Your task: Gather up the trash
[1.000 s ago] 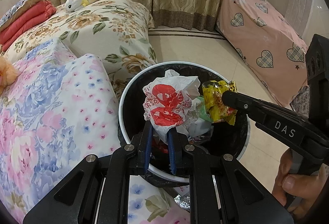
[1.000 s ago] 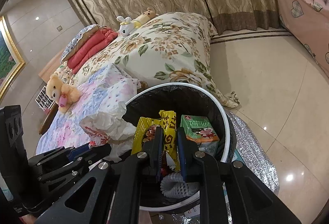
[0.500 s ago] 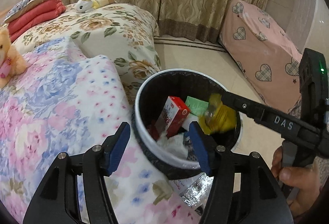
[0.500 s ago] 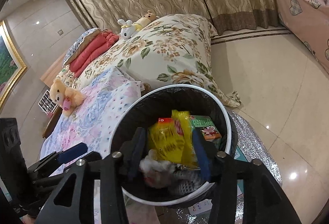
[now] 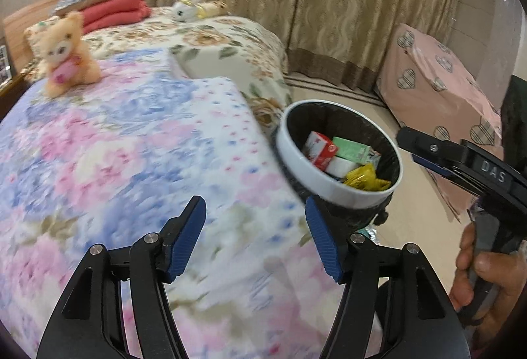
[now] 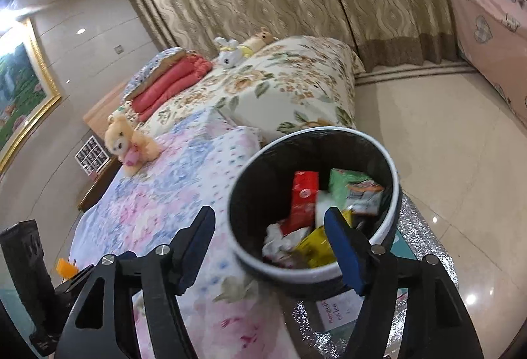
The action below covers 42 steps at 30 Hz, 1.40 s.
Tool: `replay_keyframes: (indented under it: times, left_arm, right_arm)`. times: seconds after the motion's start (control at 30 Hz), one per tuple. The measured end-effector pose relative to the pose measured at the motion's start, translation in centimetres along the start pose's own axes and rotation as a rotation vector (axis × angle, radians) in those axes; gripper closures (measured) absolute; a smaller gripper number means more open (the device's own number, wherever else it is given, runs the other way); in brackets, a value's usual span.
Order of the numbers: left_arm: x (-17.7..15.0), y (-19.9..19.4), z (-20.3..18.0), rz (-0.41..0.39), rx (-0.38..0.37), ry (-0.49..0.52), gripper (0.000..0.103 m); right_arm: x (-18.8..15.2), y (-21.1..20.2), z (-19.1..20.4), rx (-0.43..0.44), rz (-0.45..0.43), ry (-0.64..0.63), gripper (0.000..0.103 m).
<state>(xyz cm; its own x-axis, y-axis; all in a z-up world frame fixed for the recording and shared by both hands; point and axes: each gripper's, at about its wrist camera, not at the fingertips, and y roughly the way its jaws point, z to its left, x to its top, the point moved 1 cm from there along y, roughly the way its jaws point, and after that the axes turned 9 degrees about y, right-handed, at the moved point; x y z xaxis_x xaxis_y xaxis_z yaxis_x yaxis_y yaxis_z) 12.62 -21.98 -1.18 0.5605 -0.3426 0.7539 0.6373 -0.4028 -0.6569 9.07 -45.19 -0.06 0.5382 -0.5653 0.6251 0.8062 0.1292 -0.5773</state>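
Were both opening with nothing between: left gripper (image 5: 255, 235) over floral quilt (image 5: 125, 141), right gripper (image 6: 270, 247) by trash bin (image 6: 393, 171). Better to scan quilt for remaining litter.

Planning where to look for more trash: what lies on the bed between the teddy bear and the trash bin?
Only bare floral quilt shows between the teddy bear and the trash bin, in both wrist views.

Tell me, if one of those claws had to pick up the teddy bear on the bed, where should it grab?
Probably the head or upper body of the teddy bear, coming from above with one finger on each side. It sits upright on the quilt, with nothing close around it, and its soft plush should squeeze easily between the pads.
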Motion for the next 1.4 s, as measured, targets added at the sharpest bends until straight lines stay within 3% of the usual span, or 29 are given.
replay_keyframes:
  times: [0.2,0.4,0.5,0.57,0.63,0.73,1.1,1.4]
  left_arm:
    - [-2.5,-4.3,2.5,-0.063,0.09,-0.033,0.038]
    - [-4.5,-8.7,4.7,-0.157,0.171,-0.043,0.028]
    - [-5.3,-10.8,5.6,-0.214,0.192,-0.064,0.017]
    - [-6.0,-12.4,5.9,-0.268,0.23,-0.075,0.0]
    - [-7.0,-13.6,6.4,-0.302,0.283,-0.079,0.0]
    - [-8.0,-13.8,7.3,-0.306,0.306,-0.076,0.0]
    - [-9.7,-13.9,8.4,-0.298,0.43,-0.068,0.0]
    - [-9.8,-14.0,7.9,-0.292,0.439,-0.051,0.0]
  right_arm:
    - [-2.9,-1.8,3.9,0.024,-0.052,-0.097,0.029]
    - [-5.8,-3.1,7.2,0.054,-0.09,-0.162,0.024]
    - [-7.0,-3.9,9.2,0.062,-0.102,-0.209,0.024]
    - [-7.6,-4.8,10.2,0.058,-0.138,-0.237,0.017]
    - [-8.4,-5.6,11.2,0.044,-0.204,-0.26,0.001]
    - [-9.7,-5.9,11.7,0.045,-0.246,-0.275,0.0]
    - [-12.5,-4.4,12.1,0.041,-0.218,-0.296,0.0]
    - [-12.9,-4.4,12.5,0.061,-0.213,-0.299,0.0]
